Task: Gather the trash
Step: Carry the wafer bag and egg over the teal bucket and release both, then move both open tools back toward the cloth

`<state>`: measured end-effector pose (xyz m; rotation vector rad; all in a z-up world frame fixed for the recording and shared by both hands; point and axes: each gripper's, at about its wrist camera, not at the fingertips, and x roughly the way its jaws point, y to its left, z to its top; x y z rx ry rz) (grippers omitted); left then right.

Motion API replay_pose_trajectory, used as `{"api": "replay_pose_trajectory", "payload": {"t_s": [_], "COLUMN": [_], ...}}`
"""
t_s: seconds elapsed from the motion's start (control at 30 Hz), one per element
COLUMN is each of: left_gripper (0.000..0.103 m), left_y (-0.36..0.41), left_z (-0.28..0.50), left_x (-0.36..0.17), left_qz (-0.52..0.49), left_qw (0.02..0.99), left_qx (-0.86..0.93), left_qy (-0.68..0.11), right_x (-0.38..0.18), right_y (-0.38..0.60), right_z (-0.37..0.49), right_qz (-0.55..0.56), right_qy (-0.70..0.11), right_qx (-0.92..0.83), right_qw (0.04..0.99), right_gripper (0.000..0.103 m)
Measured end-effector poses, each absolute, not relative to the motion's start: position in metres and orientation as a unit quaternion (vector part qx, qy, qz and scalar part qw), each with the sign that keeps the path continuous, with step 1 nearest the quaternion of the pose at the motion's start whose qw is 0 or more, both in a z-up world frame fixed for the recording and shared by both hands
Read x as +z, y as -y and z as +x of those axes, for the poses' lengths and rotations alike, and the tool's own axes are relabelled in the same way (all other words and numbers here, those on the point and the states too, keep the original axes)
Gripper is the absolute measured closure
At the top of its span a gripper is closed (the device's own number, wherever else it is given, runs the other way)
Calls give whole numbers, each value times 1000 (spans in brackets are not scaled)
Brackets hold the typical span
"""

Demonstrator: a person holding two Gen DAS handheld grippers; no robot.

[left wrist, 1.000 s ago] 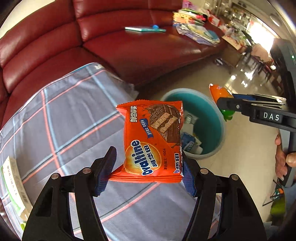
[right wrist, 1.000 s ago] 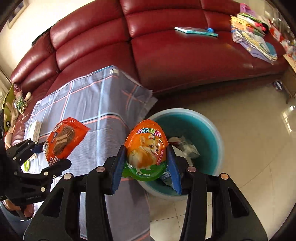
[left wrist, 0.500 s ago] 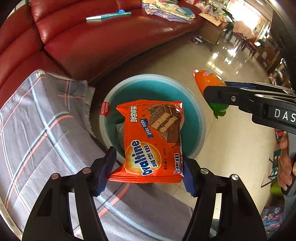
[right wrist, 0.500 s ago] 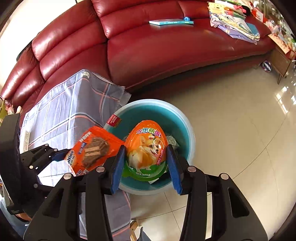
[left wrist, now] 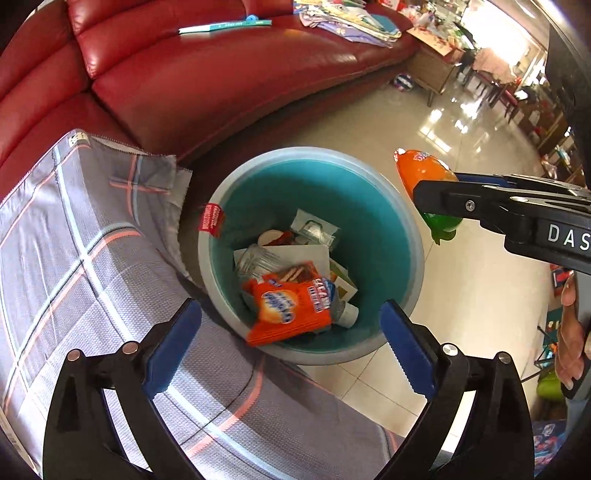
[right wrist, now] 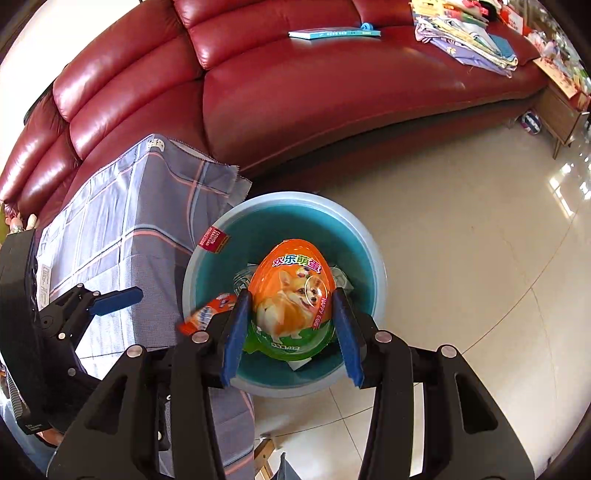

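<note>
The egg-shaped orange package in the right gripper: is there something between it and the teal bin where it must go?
Nothing visible blocks it. The right gripper holds the egg package over the open teal bin, which has no lid; only trash lies inside, including the orange wrapper. The open left gripper stands aside.

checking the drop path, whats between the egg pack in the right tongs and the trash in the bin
Nothing: in the right wrist view the egg pack, clamped in the right tongs, hangs over the open bin, with only air down to the trash.

I'm counting 2 grippers (left wrist: 290,345) (right wrist: 291,332), 1 teal bin (left wrist: 415,236), 1 egg-shaped pack (right wrist: 291,299), 1 orange wrapper (left wrist: 290,308), 1 sofa (left wrist: 221,81), 1 plaid cloth (left wrist: 74,240), approx. 1 book (right wrist: 334,33).
</note>
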<state>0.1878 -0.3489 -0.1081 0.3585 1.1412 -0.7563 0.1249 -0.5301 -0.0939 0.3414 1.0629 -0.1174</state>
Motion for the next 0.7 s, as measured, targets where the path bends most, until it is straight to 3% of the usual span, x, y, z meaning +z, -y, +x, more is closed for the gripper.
{"api": "replay_pose_trajectory", "payload": {"t_s": [0.27,0.3,0.33,0.37,0.5,0.6,0.7], "left_gripper": [4,4,4,4,4,4,4], "left_y": [331,329,328,327,321,317,312], "left_z": [190,192,192,193,191,191,191], "left_x": [-102,-102,-102,-102,-100,-98,-95], "left_qz": [153,150,149,147,143,140,135], "left_qw": [767,767,768,768,769,769,770], "left_qx": [-338,-337,-336,-336,-333,-334,-334], "left_qy": [-524,-524,-525,-525,-526,-527,-526], "right_x": [-101,-102,-103,-103,-102,-100,-98], "right_y": [526,525,525,524,519,516,512], "right_z": [134,135,136,136,137,136,135], "right_qz": [163,167,172,172,168,166,164], "right_qy": [-518,-522,-523,-521,-525,-530,-531], "right_qx": [-47,-45,-46,-49,-51,-54,-57], "right_qw": [838,835,833,834,833,830,830], "right_gripper": [60,54,35,29,27,18,17]}}
